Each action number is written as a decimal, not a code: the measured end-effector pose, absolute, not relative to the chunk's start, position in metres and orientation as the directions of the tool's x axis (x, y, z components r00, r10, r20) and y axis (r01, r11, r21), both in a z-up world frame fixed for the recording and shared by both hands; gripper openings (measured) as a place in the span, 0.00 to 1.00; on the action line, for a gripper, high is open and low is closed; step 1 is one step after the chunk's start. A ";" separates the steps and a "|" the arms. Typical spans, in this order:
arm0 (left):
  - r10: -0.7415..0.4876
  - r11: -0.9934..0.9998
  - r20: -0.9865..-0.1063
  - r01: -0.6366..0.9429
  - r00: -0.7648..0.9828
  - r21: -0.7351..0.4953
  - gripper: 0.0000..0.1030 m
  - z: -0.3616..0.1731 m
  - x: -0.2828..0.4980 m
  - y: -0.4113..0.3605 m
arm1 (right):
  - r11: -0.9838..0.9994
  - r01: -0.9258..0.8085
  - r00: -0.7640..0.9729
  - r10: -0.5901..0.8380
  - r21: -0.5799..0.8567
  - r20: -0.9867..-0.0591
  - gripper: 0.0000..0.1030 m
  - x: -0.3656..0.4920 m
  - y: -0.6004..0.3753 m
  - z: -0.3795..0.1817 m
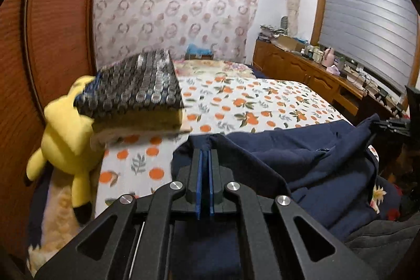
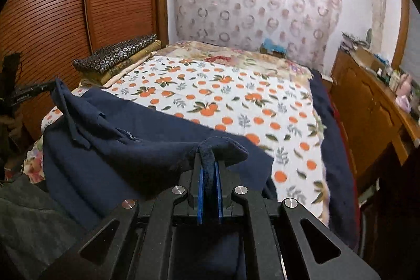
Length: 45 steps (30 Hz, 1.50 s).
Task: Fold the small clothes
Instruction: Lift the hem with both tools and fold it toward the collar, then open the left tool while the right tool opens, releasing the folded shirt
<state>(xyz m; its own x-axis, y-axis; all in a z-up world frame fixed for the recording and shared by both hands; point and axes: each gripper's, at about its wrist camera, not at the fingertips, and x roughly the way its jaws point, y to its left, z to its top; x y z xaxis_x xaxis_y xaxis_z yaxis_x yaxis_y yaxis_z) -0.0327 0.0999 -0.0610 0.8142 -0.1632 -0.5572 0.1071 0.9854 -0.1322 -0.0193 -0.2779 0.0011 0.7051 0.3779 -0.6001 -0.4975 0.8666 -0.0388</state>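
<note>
Dim indoor light, motion-blurred (fisheye-warped, dark-cornered) views.

Both wrist views look closely down along their fingers across the orange-print bed (image 1: 236,101), sharing the navy garment (image 2: 147,138).

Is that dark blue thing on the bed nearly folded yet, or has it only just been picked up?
Early on. Done: nothing looks folded yet; the navy garment is still bunched and creased over the orange-print bedsheet. In hand: the left gripper and right gripper are each clamped on an edge of it. Left: spreading it flat and making the folds.
</note>
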 end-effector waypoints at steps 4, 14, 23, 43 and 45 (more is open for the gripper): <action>-0.172 0.983 -0.543 0.111 0.822 -0.144 0.04 -0.059 -0.037 0.104 | 0.869 -0.494 0.697 0.385 -0.015 -0.604 0.07 -0.012 -0.271 0.001; -0.096 0.991 -0.541 0.032 0.835 -0.126 0.31 -0.053 -0.036 0.119 | 0.863 -0.503 0.679 0.358 -0.051 -0.641 0.07 -0.014 -0.257 -0.013; -0.074 0.994 -0.538 0.018 0.840 -0.109 0.68 -0.049 -0.019 0.125 | 0.874 -0.481 0.683 0.329 -0.063 -0.653 0.07 -0.017 -0.256 -0.022; -0.101 0.994 -0.580 0.061 0.808 -0.087 0.77 -0.054 0.037 0.118 | 0.890 -0.448 0.747 0.321 -0.084 -0.582 0.47 0.000 -0.270 0.010; -0.107 0.994 -0.595 0.070 0.796 -0.085 0.77 -0.058 0.043 0.116 | 0.890 -0.449 0.738 0.320 -0.078 -0.594 0.48 0.012 -0.268 0.004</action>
<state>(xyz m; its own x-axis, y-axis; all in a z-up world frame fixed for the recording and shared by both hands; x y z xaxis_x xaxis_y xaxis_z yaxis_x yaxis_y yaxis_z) 0.0429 0.1160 -0.0579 0.7963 -0.1069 -0.5953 0.0700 0.9939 -0.0848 0.0116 -0.2676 0.0037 0.7379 0.3204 -0.5941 -0.4493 0.8900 -0.0782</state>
